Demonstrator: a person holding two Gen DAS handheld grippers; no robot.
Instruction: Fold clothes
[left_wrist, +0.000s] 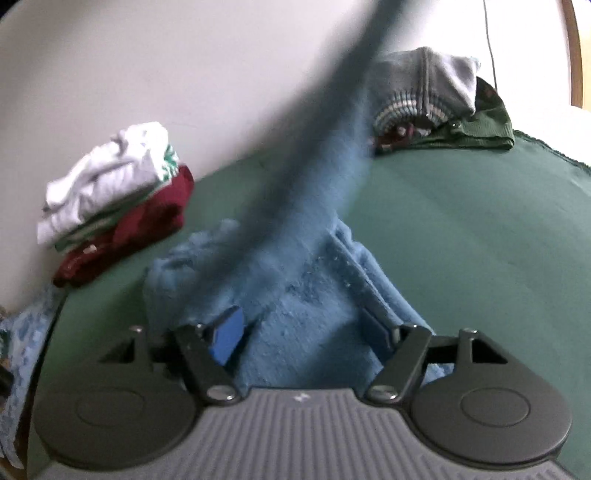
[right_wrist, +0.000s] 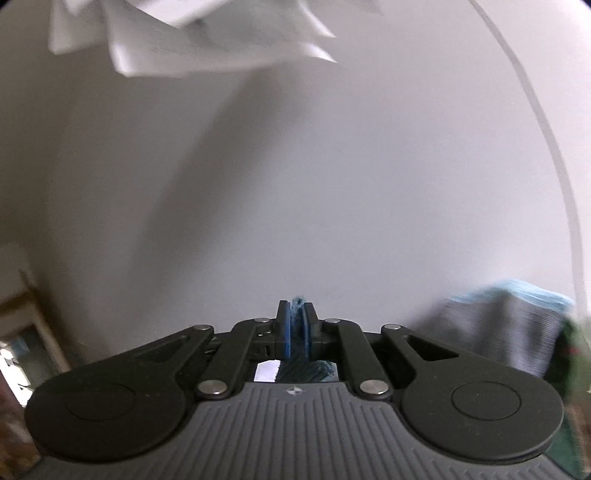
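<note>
A fluffy blue garment (left_wrist: 306, 295) lies bunched on the green table cover (left_wrist: 461, 240), and one part of it rises in a blurred band toward the top of the left wrist view. My left gripper (left_wrist: 306, 332) stands open just above the garment, its blue-padded fingers (left_wrist: 227, 338) spread to either side of the fabric. In the right wrist view my right gripper (right_wrist: 296, 325) is shut on a thin edge of the same blue garment (right_wrist: 296, 317), raised and facing a bare wall.
A folded stack of white, green-striped and dark red clothes (left_wrist: 110, 199) sits at the far left by the wall. A loose heap of grey, white and dark green clothes (left_wrist: 436, 107) lies at the far right. White papers (right_wrist: 192, 33) hang on the wall above.
</note>
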